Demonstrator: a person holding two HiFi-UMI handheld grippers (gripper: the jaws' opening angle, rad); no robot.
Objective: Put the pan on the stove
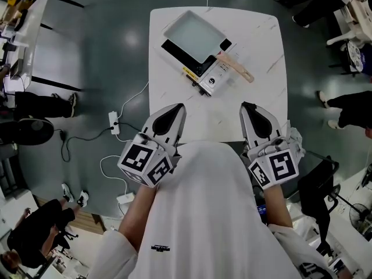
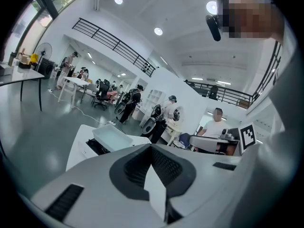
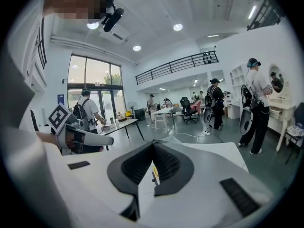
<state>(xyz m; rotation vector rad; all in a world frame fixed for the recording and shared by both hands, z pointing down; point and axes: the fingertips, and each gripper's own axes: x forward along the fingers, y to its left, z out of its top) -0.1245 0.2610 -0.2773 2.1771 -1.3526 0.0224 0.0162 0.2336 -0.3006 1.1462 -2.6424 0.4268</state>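
Observation:
A pale rectangular pan [image 1: 193, 35] with a wooden handle [image 1: 236, 67] rests on the black portable stove [image 1: 195, 58] at the far side of the white table [image 1: 256, 103]. From the left gripper view the pan [image 2: 111, 137] and the stove [image 2: 96, 147] show beyond the jaws. My left gripper [image 1: 178, 110] hovers over the table's near left edge, shut and empty. My right gripper [image 1: 247, 108] is level with it at the near right, also shut with nothing in it. Both stay well short of the stove.
A power strip [image 1: 114, 122] and white cables [image 1: 131, 100] lie on the dark floor left of the table. People stand and sit around the room's edges. Desks [image 1: 32, 34] line the left side, and a black chair [image 1: 317, 190] stands at the right.

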